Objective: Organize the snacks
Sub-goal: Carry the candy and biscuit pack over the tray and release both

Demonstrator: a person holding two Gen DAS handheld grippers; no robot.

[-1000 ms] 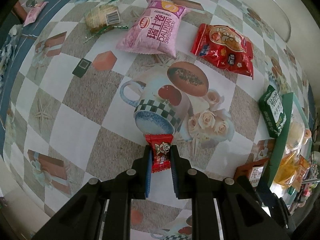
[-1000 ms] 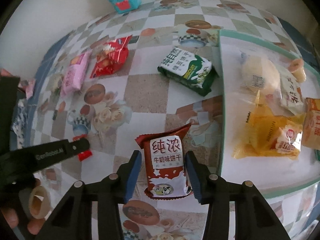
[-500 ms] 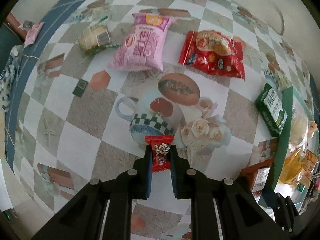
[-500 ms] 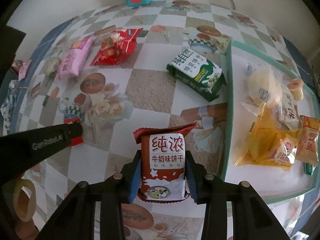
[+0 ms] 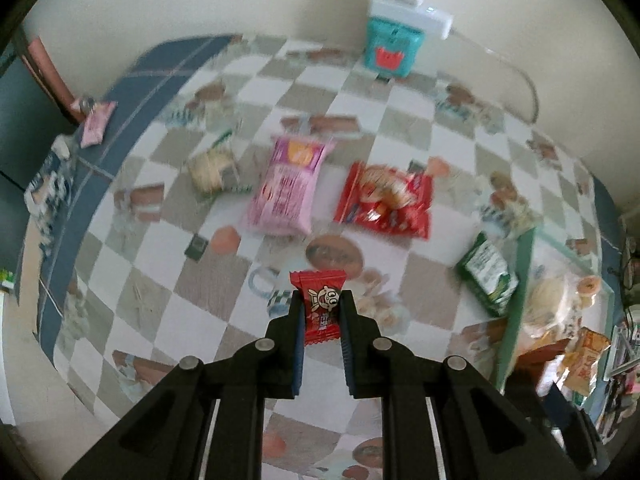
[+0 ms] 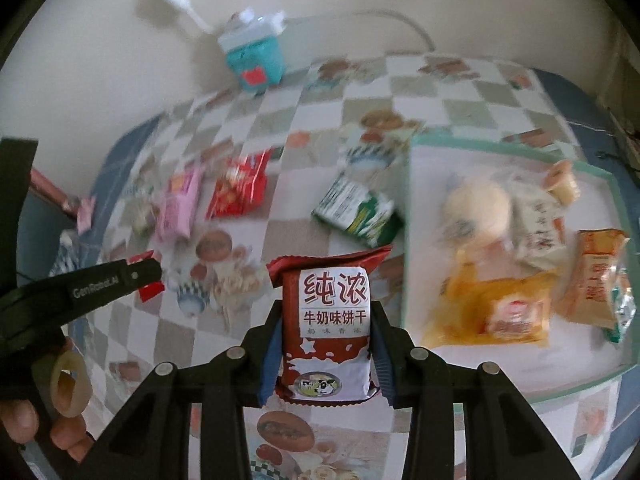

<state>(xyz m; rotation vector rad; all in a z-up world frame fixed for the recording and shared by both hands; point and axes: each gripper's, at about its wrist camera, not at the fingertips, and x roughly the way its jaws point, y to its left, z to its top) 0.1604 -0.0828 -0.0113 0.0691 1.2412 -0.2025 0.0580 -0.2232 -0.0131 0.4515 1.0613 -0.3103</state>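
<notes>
My left gripper (image 5: 321, 312) is shut on a small red candy packet (image 5: 320, 304), held above the checked tablecloth. My right gripper (image 6: 326, 336) is shut on a dark red and white milk biscuit pack (image 6: 326, 320), also lifted off the table. In the right wrist view the left gripper (image 6: 146, 274) shows at the left with the red candy (image 6: 149, 289) in its tip. The green-rimmed tray (image 6: 408, 216) with several snacks lies to the right. Loose on the cloth lie a pink bag (image 5: 288, 188), a red bag (image 5: 386, 200), a green pack (image 5: 486, 276) and a pale round snack (image 5: 212, 170).
A teal box (image 5: 394, 46) with a white cable stands at the wall at the back. A small pink packet (image 5: 96, 124) lies on the blue border at the left. A small dark square (image 5: 197, 246) lies on the cloth. A person's fingers (image 6: 24, 420) hold the left tool.
Both grippers have risen with their packets, so the table looks smaller and farther. The right gripper closed onto the biscuit pack and lifted it. The views have tilted up toward the wall.
</notes>
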